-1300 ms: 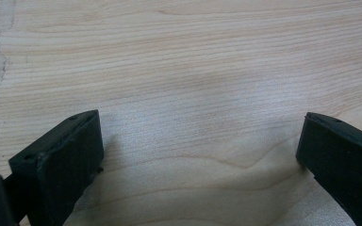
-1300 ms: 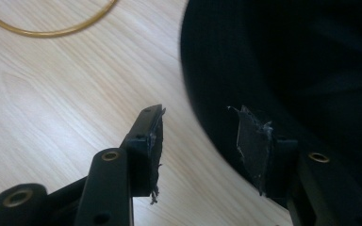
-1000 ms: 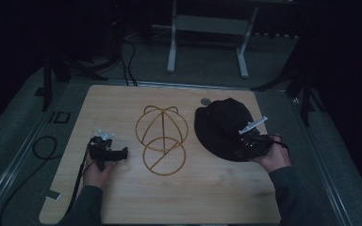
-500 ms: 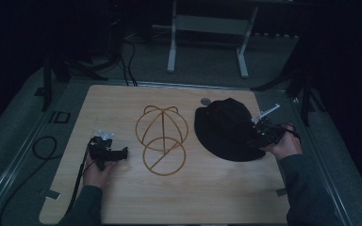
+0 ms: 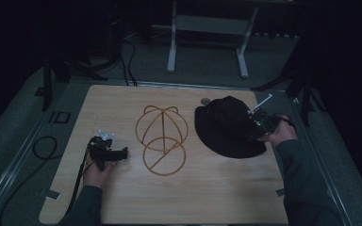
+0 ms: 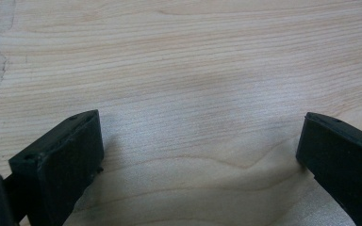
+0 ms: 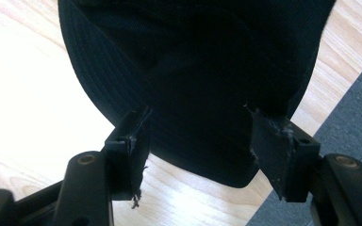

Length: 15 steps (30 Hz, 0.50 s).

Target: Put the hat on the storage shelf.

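One black bucket hat (image 5: 228, 129), one wire hat stand (image 5: 161, 139) and one small round grey disc (image 5: 204, 101) are counted on one wooden table (image 5: 207, 188); two tongs (image 5: 122, 153) (image 5: 253, 128) are seen.

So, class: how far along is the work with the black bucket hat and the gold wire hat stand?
Done: nothing visible; the black fabric bucket hat lies flat on the wooden table, beside the bare gold wire hat stand. In hand: the right gripper, jaws just opening, straddles the brim without pinching. Left: probably gripping and moving the hat. The left gripper rests open.
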Each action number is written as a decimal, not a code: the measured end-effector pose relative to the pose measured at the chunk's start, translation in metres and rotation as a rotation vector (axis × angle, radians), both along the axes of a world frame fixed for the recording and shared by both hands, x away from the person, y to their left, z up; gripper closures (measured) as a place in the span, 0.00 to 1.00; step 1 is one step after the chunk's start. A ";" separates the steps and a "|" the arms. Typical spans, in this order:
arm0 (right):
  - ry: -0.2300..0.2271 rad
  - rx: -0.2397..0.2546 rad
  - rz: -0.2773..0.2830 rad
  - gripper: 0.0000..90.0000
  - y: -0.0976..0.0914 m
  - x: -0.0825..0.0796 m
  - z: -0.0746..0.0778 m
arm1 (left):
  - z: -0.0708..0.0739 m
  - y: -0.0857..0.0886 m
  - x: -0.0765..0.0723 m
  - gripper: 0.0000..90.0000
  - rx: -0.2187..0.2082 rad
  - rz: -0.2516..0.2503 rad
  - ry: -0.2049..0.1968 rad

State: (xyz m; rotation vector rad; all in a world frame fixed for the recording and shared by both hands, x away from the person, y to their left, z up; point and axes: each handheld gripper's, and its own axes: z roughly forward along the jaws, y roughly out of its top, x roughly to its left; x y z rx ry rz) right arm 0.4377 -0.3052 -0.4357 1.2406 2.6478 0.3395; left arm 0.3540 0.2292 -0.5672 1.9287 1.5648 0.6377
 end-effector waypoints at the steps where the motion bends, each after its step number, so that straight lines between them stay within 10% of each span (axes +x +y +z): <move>1: 0.001 -0.008 -0.002 0.42 0.000 0.002 0.000 | 0.000 0.000 0.000 0.02 0.000 0.000 0.000; 15: -0.003 -0.050 0.042 0.36 -0.004 0.018 0.014 | 0.000 0.000 0.000 0.02 0.000 0.000 0.000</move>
